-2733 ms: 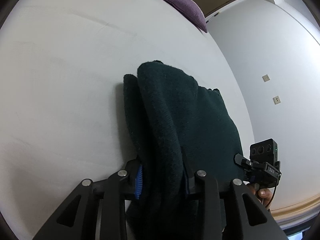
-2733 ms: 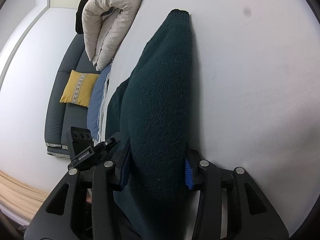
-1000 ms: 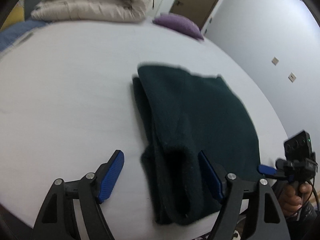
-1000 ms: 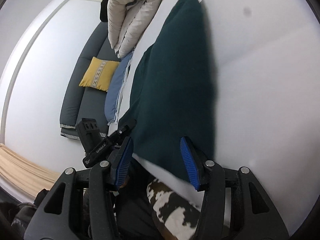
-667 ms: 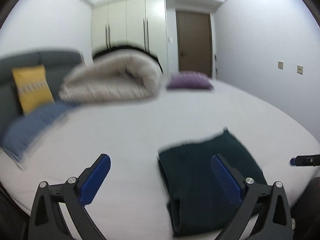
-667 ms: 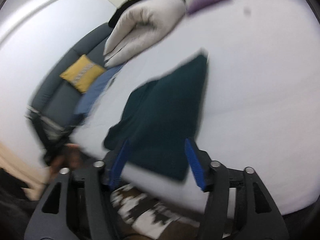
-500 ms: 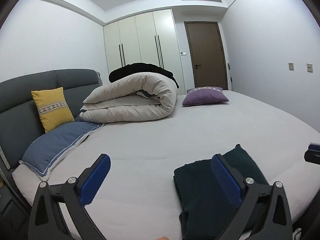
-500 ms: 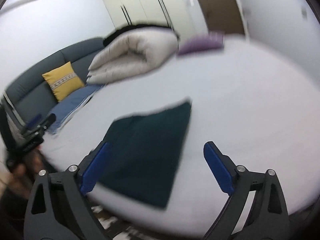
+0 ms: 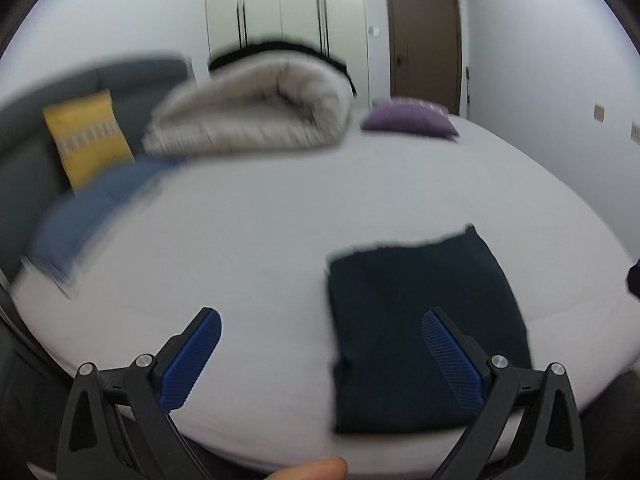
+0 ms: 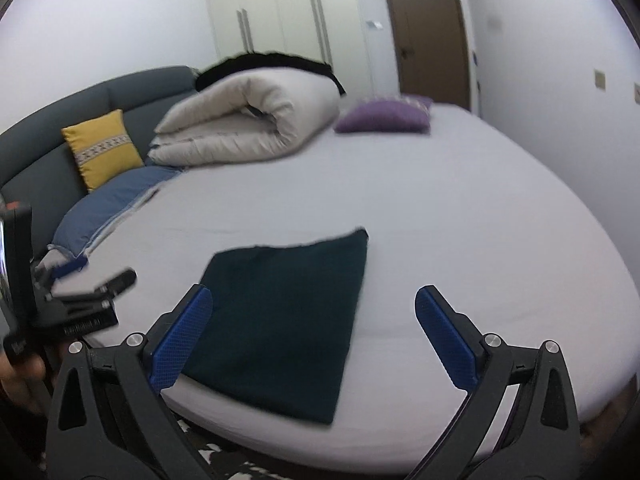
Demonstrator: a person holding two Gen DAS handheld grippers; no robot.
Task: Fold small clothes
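Right wrist view shows the dark green knit garment [image 10: 280,312] folded flat near the bed's [image 10: 460,208] near edge. Both my right claw [image 10: 312,336] and left claw [image 9: 320,364] gape empty. It looks soft, thick, limp; I'd pinch a folded edge.

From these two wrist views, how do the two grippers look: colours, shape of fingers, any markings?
Both look alike. The left gripper and the right gripper each have black angular fingers with triangular cut-outs and silver round bolts. Each fingertip carries a blue pad with a fine dotted texture. In the right wrist view the left gripper's black body bears white lettering, too blurred to read.
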